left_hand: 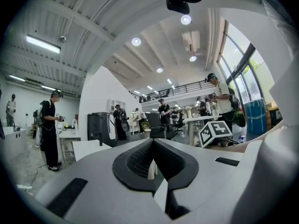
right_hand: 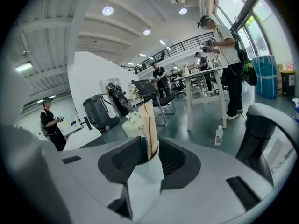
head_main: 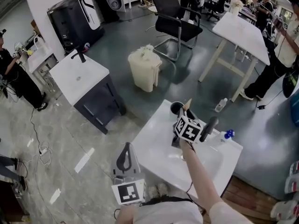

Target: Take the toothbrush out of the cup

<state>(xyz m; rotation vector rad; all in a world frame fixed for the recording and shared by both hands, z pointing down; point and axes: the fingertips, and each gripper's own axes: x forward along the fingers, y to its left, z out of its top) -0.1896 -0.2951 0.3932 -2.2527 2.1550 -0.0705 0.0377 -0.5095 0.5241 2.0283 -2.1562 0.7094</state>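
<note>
A tan toothbrush in a white paper sleeve [right_hand: 148, 134] stands upright between the pads of my right gripper [right_hand: 149, 161], which is shut on it. In the head view its tip [head_main: 187, 104] pokes up just right of the dark cup [head_main: 176, 108] at the far edge of the white counter [head_main: 159, 148]. My right gripper [head_main: 183, 117], with its marker cube, hovers close behind the cup. I cannot tell whether the brush's lower end is inside the cup. My left gripper [head_main: 125, 158] hangs at the counter's near left edge, jaws together and holding nothing [left_hand: 154, 169].
A dark faucet [head_main: 208, 128] and a blue-capped bottle [head_main: 228, 134] stand on the counter's right side. On the floor beyond are a cream bin [head_main: 144, 69], a water bottle [head_main: 221, 105], a black chair [head_main: 175, 23] and a second sink cabinet [head_main: 87, 85]. People stand around the room.
</note>
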